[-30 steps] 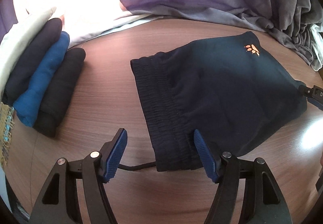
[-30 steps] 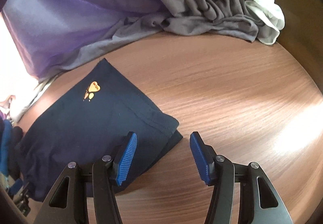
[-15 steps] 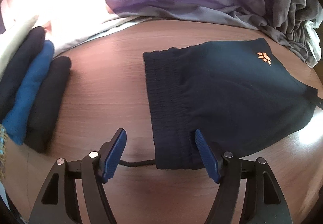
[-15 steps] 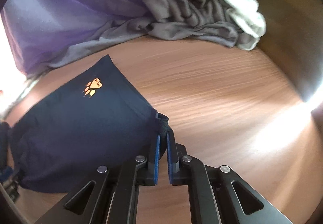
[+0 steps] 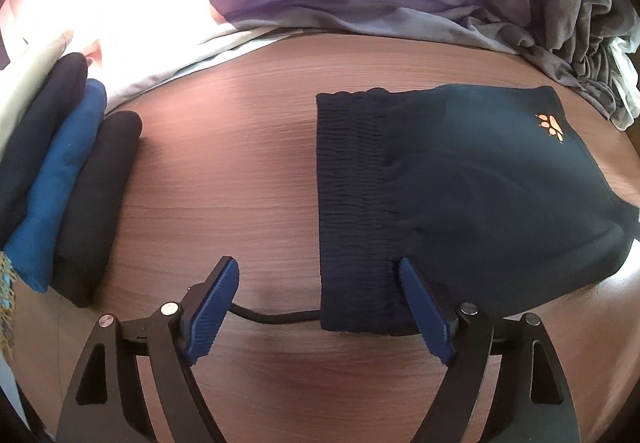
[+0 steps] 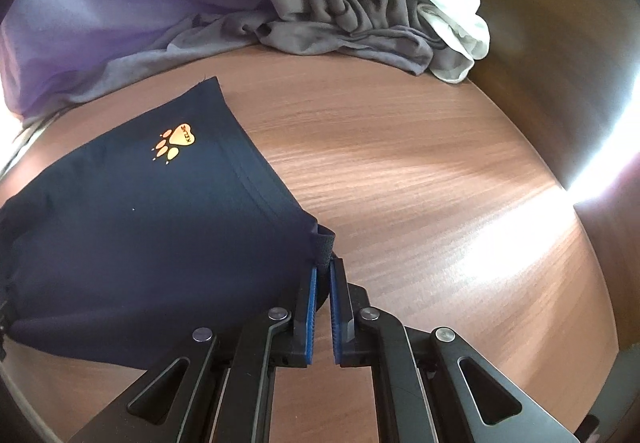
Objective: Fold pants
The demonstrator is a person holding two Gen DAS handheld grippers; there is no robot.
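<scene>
The dark pants [image 5: 460, 195] are lying part-folded mid-table [image 5: 240, 171]. Your right gripper [image 6: 322, 275] is clamping their near-right corner; your left gripper [image 5: 320, 291], jaws just widened, is straddling the waistband unclamped. Lifting one-handed risks unfolding.

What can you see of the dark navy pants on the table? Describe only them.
The navy pants lie folded flat on the wooden table, soft knit, ribbed elastic waistband, black drawcord, orange paw logo. The right gripper pinches their hem corner. The open left gripper, which has just been widening, straddles the waistband end.
</scene>
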